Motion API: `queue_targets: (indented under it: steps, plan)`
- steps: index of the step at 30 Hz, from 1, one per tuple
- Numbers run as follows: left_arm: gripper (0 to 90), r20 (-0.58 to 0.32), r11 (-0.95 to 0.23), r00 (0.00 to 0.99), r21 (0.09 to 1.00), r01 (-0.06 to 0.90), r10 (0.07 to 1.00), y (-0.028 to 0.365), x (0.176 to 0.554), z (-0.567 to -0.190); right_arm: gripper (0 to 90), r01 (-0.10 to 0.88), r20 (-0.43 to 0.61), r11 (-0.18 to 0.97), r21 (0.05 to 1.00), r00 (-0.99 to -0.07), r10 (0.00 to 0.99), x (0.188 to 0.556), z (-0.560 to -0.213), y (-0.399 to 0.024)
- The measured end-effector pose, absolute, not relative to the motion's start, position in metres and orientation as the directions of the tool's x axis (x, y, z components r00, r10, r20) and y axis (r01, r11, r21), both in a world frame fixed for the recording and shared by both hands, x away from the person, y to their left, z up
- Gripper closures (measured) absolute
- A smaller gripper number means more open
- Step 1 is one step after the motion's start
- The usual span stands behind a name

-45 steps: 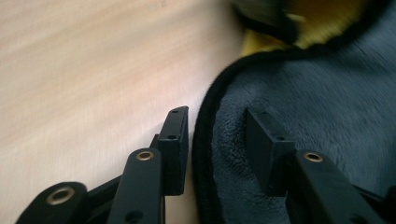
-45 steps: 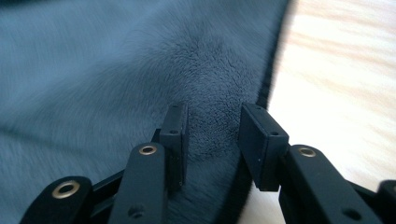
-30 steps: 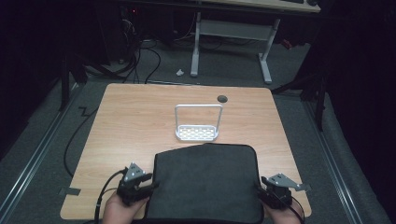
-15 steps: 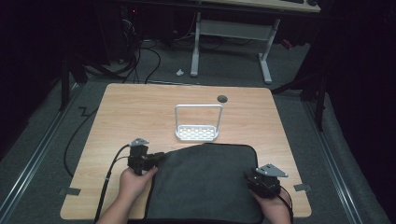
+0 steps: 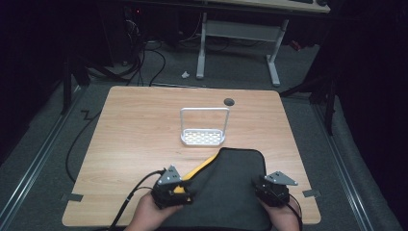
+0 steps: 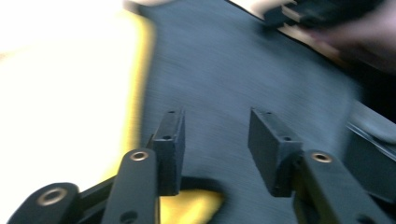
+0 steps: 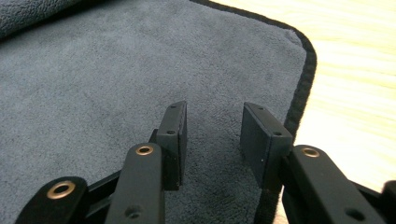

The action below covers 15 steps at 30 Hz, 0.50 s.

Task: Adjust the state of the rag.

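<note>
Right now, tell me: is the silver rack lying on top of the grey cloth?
No, the silver rack stands on bare table, just beyond the grey cloth.

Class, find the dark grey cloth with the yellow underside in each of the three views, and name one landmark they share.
High view: dark grey cloth at the table's near edge, left corner folded over.
Left gripper view: across the middle and right.
Right gripper view: across the left and centre.
Shared landmark: the wooden tabletop.

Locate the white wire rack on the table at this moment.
In the high view, the white wire rack stands upright near the table's centre, just beyond the far edge of the dark grey cloth, with a small dark round hole behind it.
</note>
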<state>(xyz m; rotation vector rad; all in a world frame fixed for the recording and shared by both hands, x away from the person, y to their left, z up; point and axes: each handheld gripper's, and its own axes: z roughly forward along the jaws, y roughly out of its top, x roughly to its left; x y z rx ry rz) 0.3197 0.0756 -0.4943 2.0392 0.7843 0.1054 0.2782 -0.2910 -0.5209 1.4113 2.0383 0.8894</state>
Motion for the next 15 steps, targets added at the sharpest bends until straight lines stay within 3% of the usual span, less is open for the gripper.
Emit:
queue_targets:
  steps: [2,5,11,12,14,15]
  plan:
    - [60.8,-0.248,-0.378,0.755,0.746,0.548,0.607,0.079,0.332,-0.505,61.8,0.614,-0.035,0.248,0.749,-0.337,0.941,0.278,-0.521,-0.29]
    - [57.8,-0.276,-0.412,0.762,0.708,0.573,0.586,0.073,0.333,-0.518,61.8,0.616,-0.033,0.249,0.747,-0.339,0.94,0.278,-0.521,-0.291]
    - [58.2,-0.209,-0.442,0.794,0.737,0.512,0.571,0.067,0.318,-0.517,61.8,0.615,-0.032,0.252,0.747,-0.345,0.938,0.277,-0.523,-0.292]
    - [58.2,-0.164,-0.462,0.806,0.747,0.478,0.569,0.065,0.313,-0.516,61.8,0.615,-0.03,0.25,0.748,-0.345,0.938,0.277,-0.523,-0.292]
    - [58.5,-0.152,-0.499,0.807,0.716,0.488,0.571,0.059,0.312,-0.522,61.8,0.616,-0.025,0.248,0.747,-0.346,0.938,0.277,-0.523,-0.292]
    - [64.1,-0.143,-0.5,0.81,0.722,0.479,0.569,0.059,0.311,-0.523,61.8,0.621,-0.022,0.244,0.745,-0.342,0.939,0.277,-0.523,-0.291]
